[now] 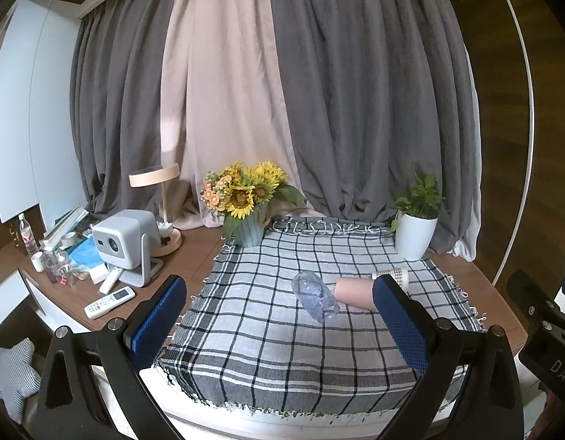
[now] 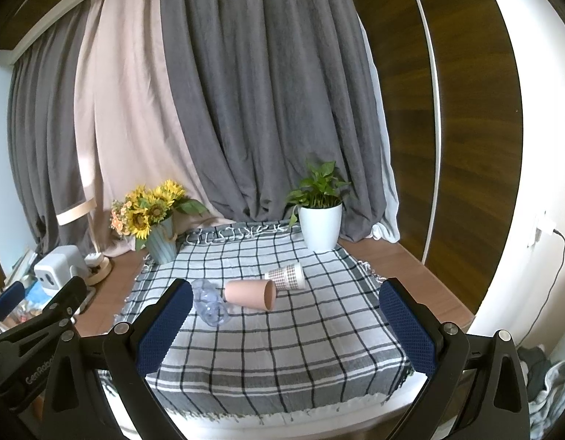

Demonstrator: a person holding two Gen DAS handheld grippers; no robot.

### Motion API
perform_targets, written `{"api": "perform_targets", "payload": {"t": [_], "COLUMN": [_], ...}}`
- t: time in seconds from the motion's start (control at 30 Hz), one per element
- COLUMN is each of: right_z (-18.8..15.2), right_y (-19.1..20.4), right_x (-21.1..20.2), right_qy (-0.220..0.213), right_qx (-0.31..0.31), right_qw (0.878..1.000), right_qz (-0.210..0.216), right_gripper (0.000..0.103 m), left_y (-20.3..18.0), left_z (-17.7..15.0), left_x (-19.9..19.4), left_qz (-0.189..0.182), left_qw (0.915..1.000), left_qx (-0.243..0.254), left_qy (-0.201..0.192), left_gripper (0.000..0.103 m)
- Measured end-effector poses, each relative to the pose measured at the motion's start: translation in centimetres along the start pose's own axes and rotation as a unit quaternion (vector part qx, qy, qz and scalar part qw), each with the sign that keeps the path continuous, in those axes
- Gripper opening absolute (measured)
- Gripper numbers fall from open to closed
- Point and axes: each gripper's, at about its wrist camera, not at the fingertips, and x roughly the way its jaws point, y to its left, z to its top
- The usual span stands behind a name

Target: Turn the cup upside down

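A clear, ribbed plastic cup [image 2: 209, 302] lies on its side, mouth towards the camera; just right of it a plain pink paper cup [image 2: 250, 294] lies on its side, mouth to the right, base near the clear one; behind it a white paper cup with a houndstooth band [image 2: 286, 276] also lies tipped over.

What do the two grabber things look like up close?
Both the left gripper and the right gripper have black plastic frames with round silver bolts. Each finger wears a flat blue pad with a bumpy mesh texture. White lettering is printed on the black frames. No cables show.
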Motion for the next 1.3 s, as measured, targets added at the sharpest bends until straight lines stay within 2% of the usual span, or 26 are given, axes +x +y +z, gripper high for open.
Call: {"api": "perform_targets", "payload": {"t": [1.3], "right_z": [0.08], "right_y": [0.25], "right_x": [0.40], "right_qy": [0.002], "right_qx": [0.002], "right_qw": [1.000], "right_qz": [0.000], "right_gripper": [0.102], "left_y": [0.06], "left_z": [-0.37], "left_x": [0.08], "left_qz": [-0.001], "left_qw": [1.0000], "left_qx": [0.000], "left_qy": [-0.002], "left_gripper": [0.103]}}
